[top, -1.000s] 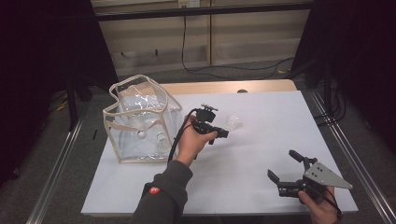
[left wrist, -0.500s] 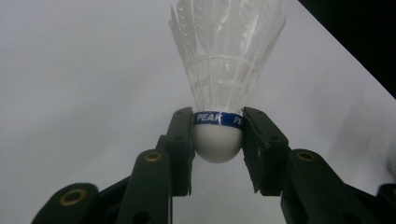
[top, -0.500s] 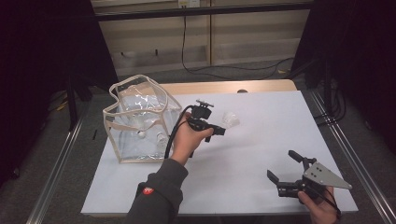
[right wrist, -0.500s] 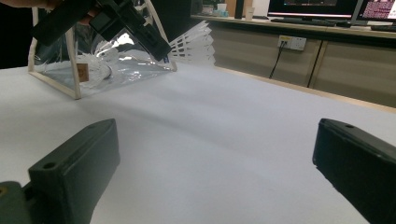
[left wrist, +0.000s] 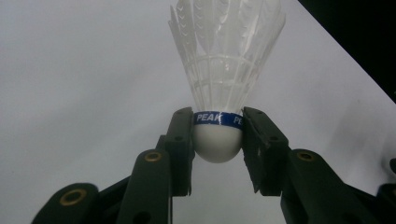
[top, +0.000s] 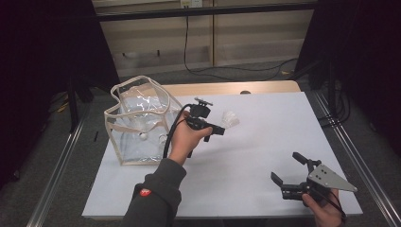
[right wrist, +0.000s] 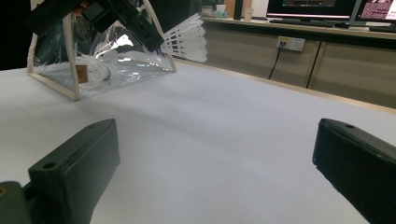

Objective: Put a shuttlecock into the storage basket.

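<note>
White tabletop point(top: 265, 142) under dim room; clear plastic bag with cream trim point(top: 137, 123) at centre left, already holding shuttlecocks. White feathered shuttlecock point(left wrist: 224, 93), blue band reading "PEAK", clenched at cork by left gripper point(left wrist: 217, 140) mid-frame, lifted, not yet bagged. Right gripper point(top: 295, 177) released, lower right

The clear bag point(top: 142, 120) is the one obstacle on the white table point(top: 265, 142), standing at its left end. Just right of the bag, the left gripper point(top: 222, 128) and its shuttlecock point(top: 230, 120) occupy the air. Farther right of the bag the tabletop lies open, up to the right gripper point(top: 288, 172) at the near edge.
</note>
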Tool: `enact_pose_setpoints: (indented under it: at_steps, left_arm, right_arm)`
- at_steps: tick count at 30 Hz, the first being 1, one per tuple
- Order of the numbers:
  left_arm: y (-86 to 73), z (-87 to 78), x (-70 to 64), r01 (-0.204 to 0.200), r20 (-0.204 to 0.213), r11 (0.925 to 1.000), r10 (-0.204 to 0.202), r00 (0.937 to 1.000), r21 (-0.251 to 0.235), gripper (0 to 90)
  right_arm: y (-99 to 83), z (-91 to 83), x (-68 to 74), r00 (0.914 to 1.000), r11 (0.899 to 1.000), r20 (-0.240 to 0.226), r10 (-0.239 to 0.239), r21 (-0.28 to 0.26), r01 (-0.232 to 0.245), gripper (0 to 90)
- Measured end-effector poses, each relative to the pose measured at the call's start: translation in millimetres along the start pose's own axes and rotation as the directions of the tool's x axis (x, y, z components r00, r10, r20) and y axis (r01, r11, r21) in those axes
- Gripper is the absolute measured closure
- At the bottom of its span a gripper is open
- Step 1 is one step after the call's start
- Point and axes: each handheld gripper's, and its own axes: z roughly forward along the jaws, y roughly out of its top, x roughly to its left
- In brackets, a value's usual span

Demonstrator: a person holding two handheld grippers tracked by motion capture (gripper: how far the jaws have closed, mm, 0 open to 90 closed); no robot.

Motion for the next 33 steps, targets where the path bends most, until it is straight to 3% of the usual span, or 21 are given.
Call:
enact_pose_setpoints:
  at_steps: [33]
  left_arm:
    - [12.6, -38.5, 2.2, 0.018, -0.027, 0.9998, -0.018, 0.9995, 0.008, 65.1]
  right_arm:
    - [0.2, -0.5, -0.1, 1.0, 1.0, -0.002, 0.001, -0.003, -0.001, 0.6]
